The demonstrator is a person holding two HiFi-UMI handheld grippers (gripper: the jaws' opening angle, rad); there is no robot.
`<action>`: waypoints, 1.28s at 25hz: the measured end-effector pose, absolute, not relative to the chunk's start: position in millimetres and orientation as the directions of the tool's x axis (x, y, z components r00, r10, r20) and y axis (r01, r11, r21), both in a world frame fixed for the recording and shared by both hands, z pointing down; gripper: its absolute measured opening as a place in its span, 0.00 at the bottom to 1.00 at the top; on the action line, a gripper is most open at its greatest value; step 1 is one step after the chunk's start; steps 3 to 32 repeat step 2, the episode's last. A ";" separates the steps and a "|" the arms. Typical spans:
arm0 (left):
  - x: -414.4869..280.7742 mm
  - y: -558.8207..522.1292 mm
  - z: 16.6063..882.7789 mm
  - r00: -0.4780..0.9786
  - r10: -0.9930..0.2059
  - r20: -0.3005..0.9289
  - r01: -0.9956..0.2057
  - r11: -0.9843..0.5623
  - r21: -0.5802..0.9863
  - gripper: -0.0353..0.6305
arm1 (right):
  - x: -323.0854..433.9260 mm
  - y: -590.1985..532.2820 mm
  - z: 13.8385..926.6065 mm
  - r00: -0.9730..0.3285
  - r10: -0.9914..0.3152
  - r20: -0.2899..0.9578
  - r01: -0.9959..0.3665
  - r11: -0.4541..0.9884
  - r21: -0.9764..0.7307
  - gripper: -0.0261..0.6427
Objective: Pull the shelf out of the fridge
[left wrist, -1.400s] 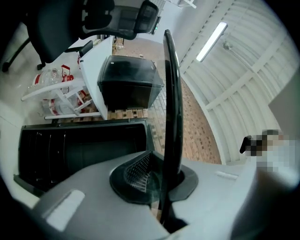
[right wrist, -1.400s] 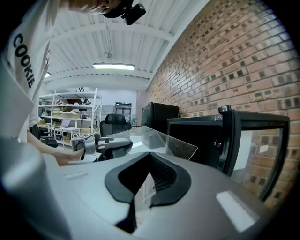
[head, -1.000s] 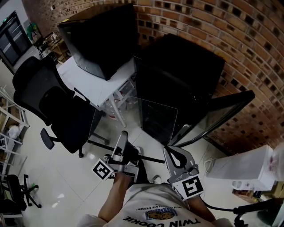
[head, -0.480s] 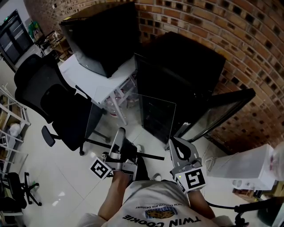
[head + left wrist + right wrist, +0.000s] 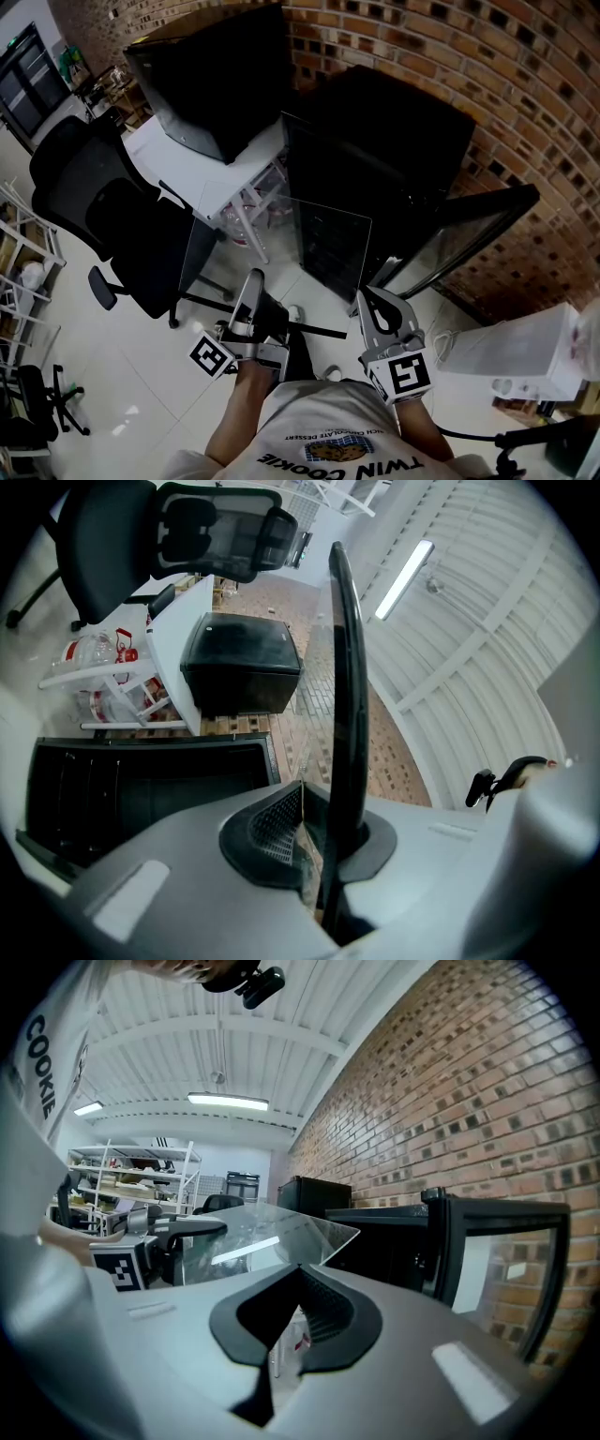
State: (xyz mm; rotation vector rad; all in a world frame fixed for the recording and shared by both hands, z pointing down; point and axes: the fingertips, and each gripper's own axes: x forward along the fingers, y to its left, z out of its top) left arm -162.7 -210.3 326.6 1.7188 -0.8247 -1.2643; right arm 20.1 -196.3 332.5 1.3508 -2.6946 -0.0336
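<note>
The black fridge (image 5: 375, 159) stands open at upper centre. The glass shelf (image 5: 281, 253) is clear of it, mid-frame, with the left claw (image 5: 253, 281) and right claw (image 5: 367, 298) each clamped on its near edge. It is likely stiff, slick, breakable and fairly heavy, so it is best gripped at the edges, one claw per side.

The head view looks steeply down from above the person onto the glass shelf (image 5: 328, 248) and the fridge (image 5: 394, 131). The camera on the left gripper (image 5: 255, 281) tilts upward, close along the shelf's edge. The one on the right gripper (image 5: 368, 298) looks level across the same pane toward the fridge.
</note>
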 end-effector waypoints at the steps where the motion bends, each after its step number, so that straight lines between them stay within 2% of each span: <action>1: -161.8 -210.2 327.3 0.280 -0.866 -0.414 -0.032 -0.439 0.898 0.07 | 21.4 -196.6 333.3 -0.589 -0.801 0.106 -0.798 0.598 0.077 0.04; 32: -160.9 -210.0 328.1 0.281 -0.867 -0.411 -0.032 -0.437 0.899 0.07 | 22.7 -196.8 334.1 -0.587 -0.802 0.108 -0.800 0.595 0.078 0.04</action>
